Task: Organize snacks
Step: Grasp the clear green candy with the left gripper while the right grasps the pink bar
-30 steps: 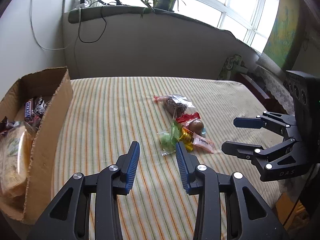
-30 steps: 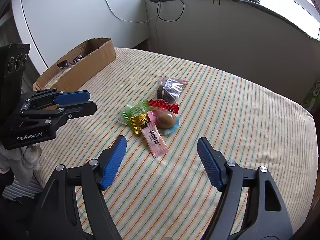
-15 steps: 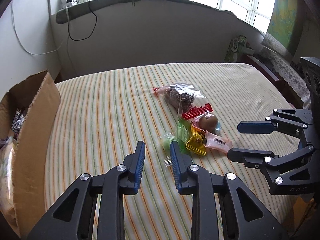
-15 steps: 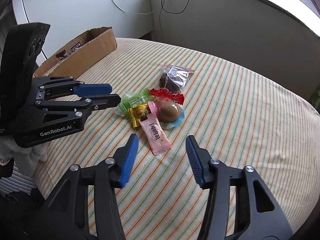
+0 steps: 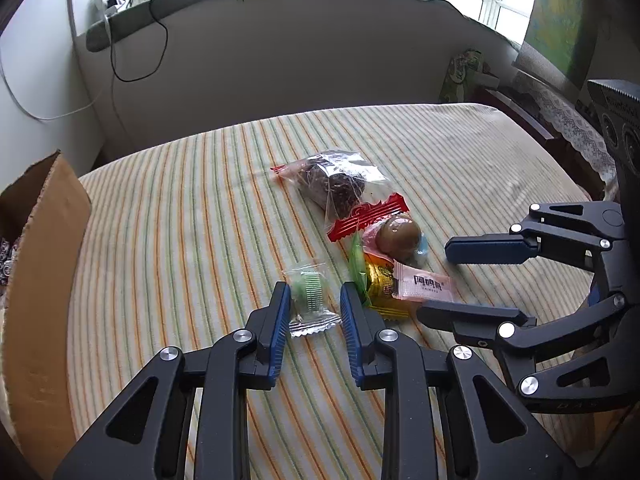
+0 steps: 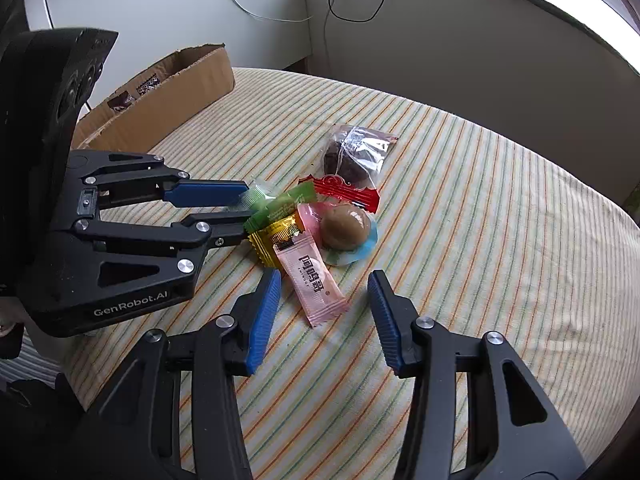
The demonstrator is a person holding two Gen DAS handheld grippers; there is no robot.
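Centrally, a striped tablecloth (image 6: 500, 216) covers the table, with a cardboard box (image 6: 168, 100) of snacks at its left edge. Both grippers are open: the left gripper (image 5: 312, 308) straddles a clear green candy packet (image 5: 309, 295) without clamping it, and the right gripper (image 6: 324, 306) has its fingers spread around a pink wrapper (image 6: 314, 278). Beside these lie a clear bag of dark snack (image 6: 356, 156), a red wrapper (image 6: 346, 192), a brown ball (image 6: 345, 226) and a yellow candy (image 6: 274, 238).

Snack pile (image 5: 372, 240) mid-table (image 5: 180, 220). Box (image 6: 168, 96) at table's left edge, snacks inside. Left gripper (image 5: 314, 304) straddles nearest packet (image 5: 310, 300); right gripper (image 6: 324, 296) straddles long packet (image 6: 314, 278) just right of it.
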